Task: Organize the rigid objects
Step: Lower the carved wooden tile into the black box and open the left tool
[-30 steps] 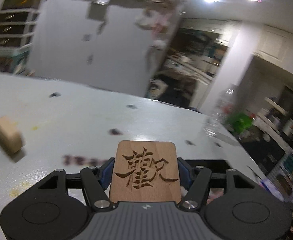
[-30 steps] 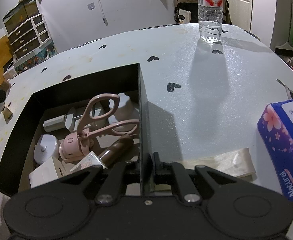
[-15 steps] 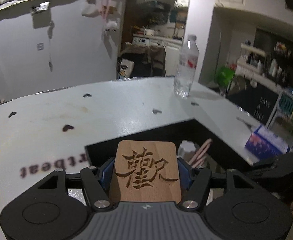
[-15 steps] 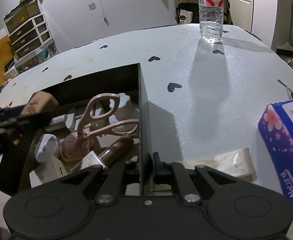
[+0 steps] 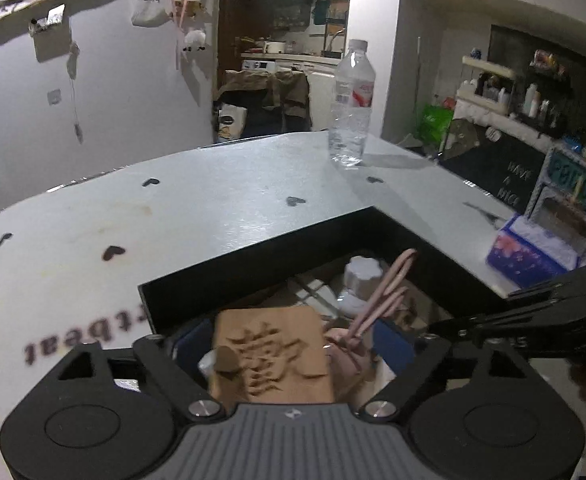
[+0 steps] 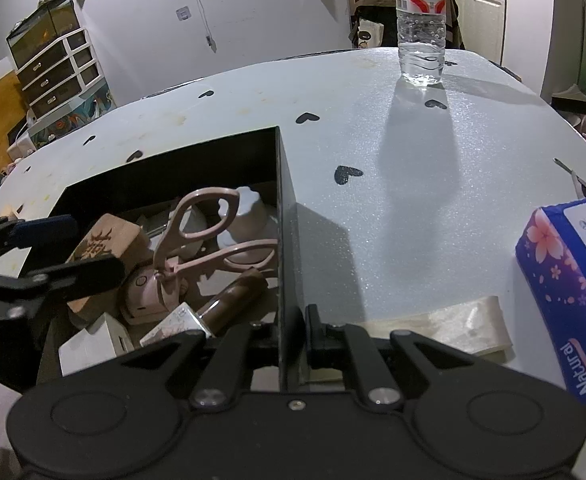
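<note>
Left wrist view shows your left gripper (image 5: 293,344) jaws just opened wide, the carved wooden block (image 5: 271,356) loose between them over the black box (image 5: 253,256) (right gripper (image 6: 293,330) clamps its wall), so lift straight out.

right gripper (image 6: 293,334) clamps the black box (image 6: 283,216) wall; wooden block (image 6: 105,248) lies inside.
</note>
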Motion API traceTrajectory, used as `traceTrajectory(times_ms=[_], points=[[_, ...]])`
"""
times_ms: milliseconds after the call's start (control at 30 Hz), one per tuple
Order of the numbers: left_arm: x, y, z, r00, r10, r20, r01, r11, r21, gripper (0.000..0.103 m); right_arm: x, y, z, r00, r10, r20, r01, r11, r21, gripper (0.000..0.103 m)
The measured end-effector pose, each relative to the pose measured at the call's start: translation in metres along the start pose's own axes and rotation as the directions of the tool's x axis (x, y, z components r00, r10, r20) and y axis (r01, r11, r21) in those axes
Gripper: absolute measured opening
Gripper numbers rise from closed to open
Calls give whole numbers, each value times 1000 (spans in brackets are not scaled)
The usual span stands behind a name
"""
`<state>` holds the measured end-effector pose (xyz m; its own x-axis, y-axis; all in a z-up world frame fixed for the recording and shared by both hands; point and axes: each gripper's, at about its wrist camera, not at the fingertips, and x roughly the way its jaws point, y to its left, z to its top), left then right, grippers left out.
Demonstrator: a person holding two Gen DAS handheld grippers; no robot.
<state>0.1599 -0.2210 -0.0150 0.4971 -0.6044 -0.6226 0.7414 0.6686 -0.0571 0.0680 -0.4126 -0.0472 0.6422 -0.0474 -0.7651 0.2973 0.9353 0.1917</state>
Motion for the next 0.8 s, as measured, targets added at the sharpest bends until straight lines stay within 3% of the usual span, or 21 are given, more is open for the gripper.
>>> traceTrajectory(times_ms=[133, 333, 800], points=[[-7, 1, -1, 1000, -20, -9, 20, 1000, -13, 90, 0, 0, 0, 1000, -1, 0, 1, 1000, 0, 8], [-21, -3, 0, 998, -55, -4, 55, 998, -17, 103, 0, 0, 0, 1000, -1, 0, 1, 1000, 1, 8], [-45, -16, -8, 997, -77, 7, 77, 997, -3, 103, 0, 0, 0, 1000, -1, 0, 1, 1000, 1, 8]])
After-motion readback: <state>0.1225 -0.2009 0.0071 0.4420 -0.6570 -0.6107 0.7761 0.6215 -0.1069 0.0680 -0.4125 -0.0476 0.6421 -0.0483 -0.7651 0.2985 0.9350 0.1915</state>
